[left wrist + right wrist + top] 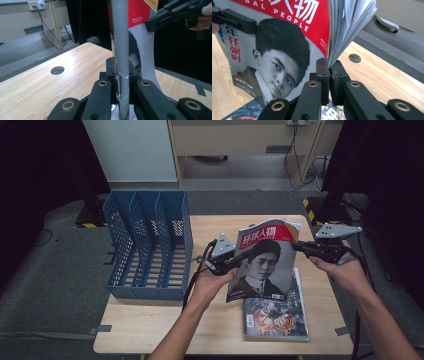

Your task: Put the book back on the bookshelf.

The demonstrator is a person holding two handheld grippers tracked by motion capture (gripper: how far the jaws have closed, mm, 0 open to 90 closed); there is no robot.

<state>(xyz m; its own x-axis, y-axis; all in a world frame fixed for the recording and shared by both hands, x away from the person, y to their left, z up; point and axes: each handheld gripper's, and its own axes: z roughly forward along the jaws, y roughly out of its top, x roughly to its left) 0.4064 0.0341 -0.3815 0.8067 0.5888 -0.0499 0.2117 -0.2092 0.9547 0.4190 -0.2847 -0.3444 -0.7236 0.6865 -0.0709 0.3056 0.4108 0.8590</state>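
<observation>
The magazine (262, 262) stands upright above the middle of the table (150, 330), right of centre in the high view, lifted clear of a second magazine (275, 317) lying flat at the lower right. The likely step is carrying it to the blue file rack (147, 245) at the left. To do this well, both hands should travel together at one height, so the cover stays taut and the pages do not fan, then line the spine up with one open slot before lowering. The left gripper (235, 264) has its jaws pressed together on the magazine's left edge, seen gripped edge-on in the left gripper view (120, 75). The right gripper (299, 246) pinches the upper right edge, where the pages (347, 22) splay above its jaws.
</observation>
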